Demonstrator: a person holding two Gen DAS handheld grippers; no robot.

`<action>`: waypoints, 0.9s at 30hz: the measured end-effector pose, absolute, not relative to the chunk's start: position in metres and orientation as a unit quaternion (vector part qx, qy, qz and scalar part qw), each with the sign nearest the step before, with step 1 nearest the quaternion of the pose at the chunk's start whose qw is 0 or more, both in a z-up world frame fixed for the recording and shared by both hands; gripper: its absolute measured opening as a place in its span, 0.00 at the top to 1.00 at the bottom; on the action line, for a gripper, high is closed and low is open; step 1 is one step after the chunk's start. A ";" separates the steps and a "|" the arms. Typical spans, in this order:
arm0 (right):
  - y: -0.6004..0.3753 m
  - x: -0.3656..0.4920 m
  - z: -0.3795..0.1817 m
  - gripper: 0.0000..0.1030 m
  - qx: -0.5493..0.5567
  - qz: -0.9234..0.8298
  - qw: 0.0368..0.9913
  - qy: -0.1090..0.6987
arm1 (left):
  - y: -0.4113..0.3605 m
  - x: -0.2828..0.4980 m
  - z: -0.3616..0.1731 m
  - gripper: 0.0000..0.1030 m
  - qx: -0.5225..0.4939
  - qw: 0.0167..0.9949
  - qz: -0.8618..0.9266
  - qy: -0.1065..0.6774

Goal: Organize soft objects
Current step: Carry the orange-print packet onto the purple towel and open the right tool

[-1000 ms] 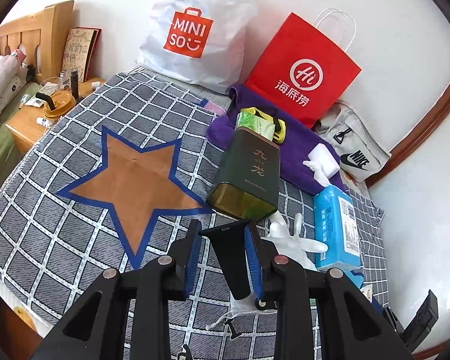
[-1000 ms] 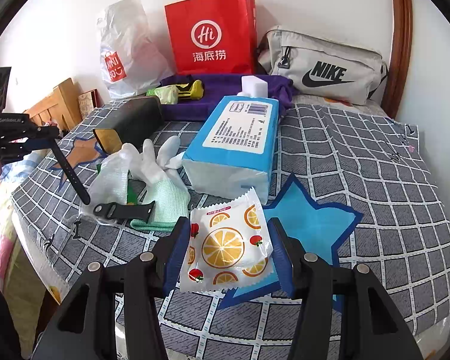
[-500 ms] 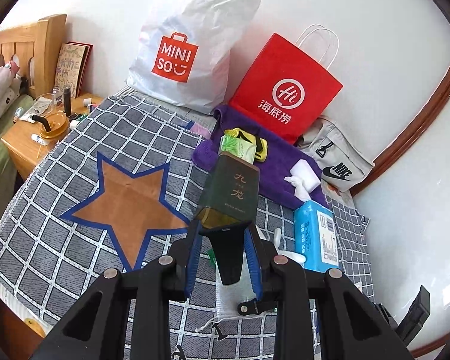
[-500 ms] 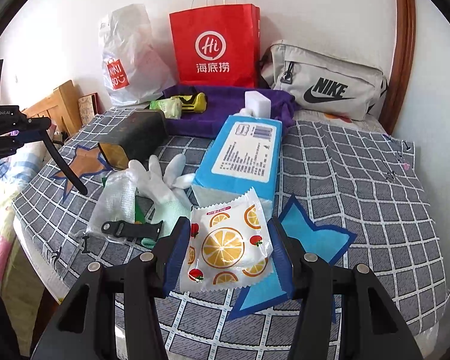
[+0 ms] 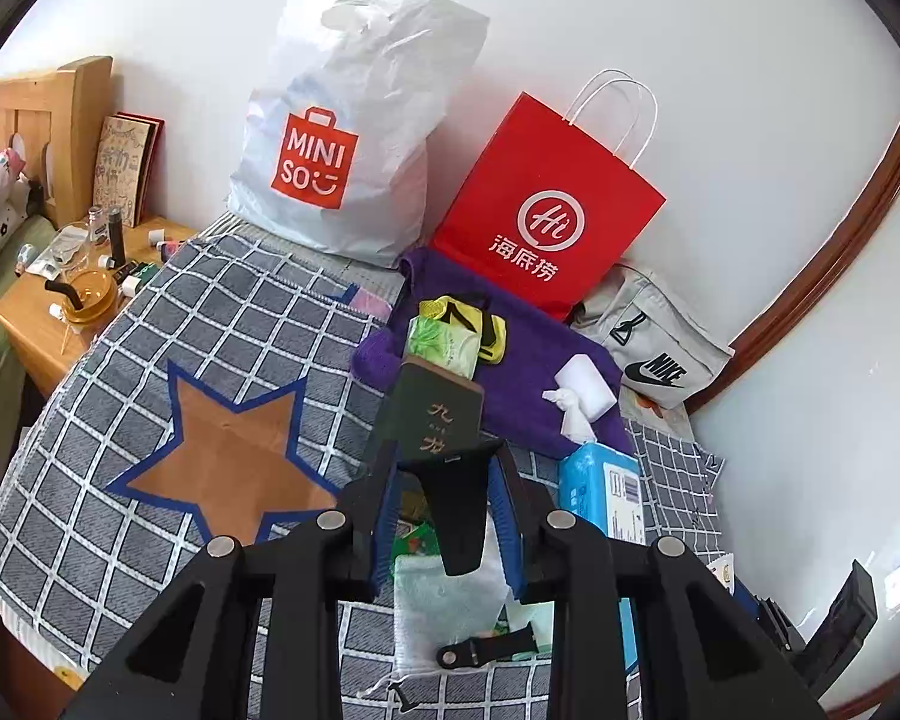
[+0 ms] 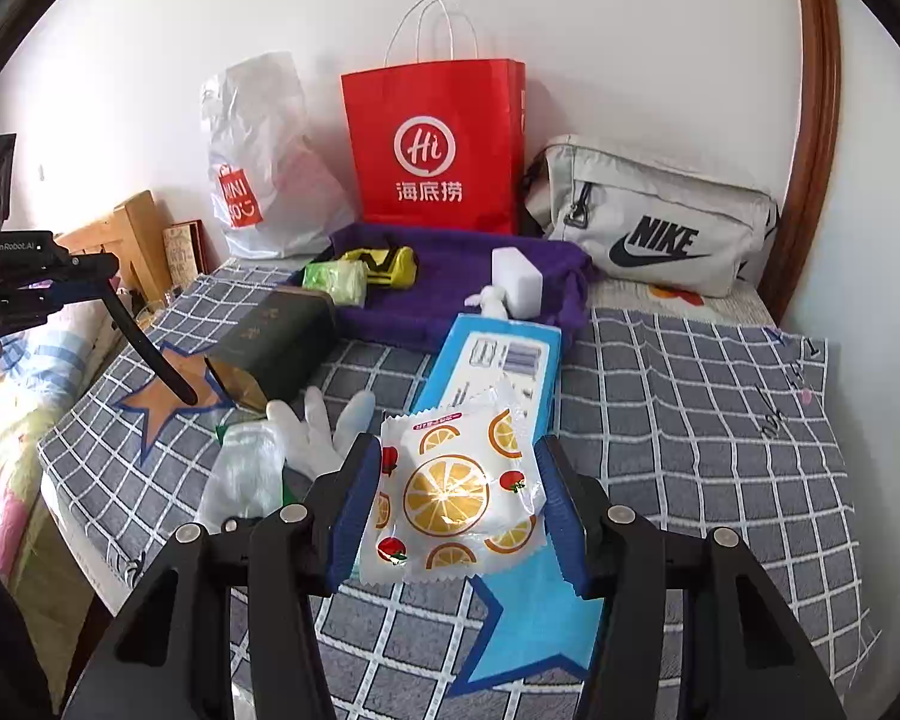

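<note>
Left gripper [image 5: 444, 501] clamped on a black strap [image 5: 455, 510], held aloft; strap hangs between the blue pads, tip dangling free. Right gripper [image 6: 459, 504] pinching an orange-print sachet [image 6: 450, 492] across its width, raised above the blue star patch [image 6: 534, 618]. Strap judged light, limp, rubbery: grips well near the wide end, swings if taken by the tip. Sachet judged light, puffy, film slippery; hold across the padded middle rather than the crimped edge, moderate squeeze to avoid bursting. Below and ahead of left gripper: dark tin [image 5: 435, 420], second strap piece [image 5: 486, 651] lying on a pale cloth [image 5: 444, 606]. Ahead-left of right gripper: white glove [image 6: 318, 426] and clear plastic bag [image 6: 240, 474]; directly ahead, blue tissue pack [image 6: 498, 360], partly hidden behind the sachet. Farther ahead: purple towel [image 6: 450, 288], red paper bag [image 6: 438, 144], grey Nike pouch [image 6: 648, 222]. Right view only: full hanging length of the strap over the brown star patch [image 6: 171, 387], plus glove and blue star. Left view only: bedside table [image 5: 48, 312] with clutter, loose strap piece, whole brown star. Drop-off spot for soft items not determinable.
</note>
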State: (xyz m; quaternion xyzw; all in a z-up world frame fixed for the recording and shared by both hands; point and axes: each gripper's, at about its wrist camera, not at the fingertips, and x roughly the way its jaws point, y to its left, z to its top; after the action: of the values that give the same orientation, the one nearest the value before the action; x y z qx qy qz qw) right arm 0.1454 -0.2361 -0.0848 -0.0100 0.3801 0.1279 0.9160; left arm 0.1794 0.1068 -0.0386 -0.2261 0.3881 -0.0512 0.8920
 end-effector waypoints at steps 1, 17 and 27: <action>-0.236 0.149 -0.082 0.49 -0.012 0.128 0.917 0.378 | 0.106 0.183 -0.036 0.74 -0.226 0.892 -0.051 0.387; -0.231 0.227 -0.069 0.49 -0.013 0.132 0.918 0.375 | 0.089 0.251 -0.027 0.74 -0.223 0.890 -0.060 0.393; -0.227 0.281 -0.077 0.49 0.014 0.129 0.914 0.384 | 0.083 0.300 -0.040 0.74 -0.226 0.883 -0.061 0.407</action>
State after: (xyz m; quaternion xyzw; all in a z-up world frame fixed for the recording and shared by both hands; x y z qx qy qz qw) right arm 0.2811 -0.2272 -0.0772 0.0141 0.3843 0.1293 0.9140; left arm 0.2999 0.0825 -0.0396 -0.2263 0.4073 -0.0609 0.8827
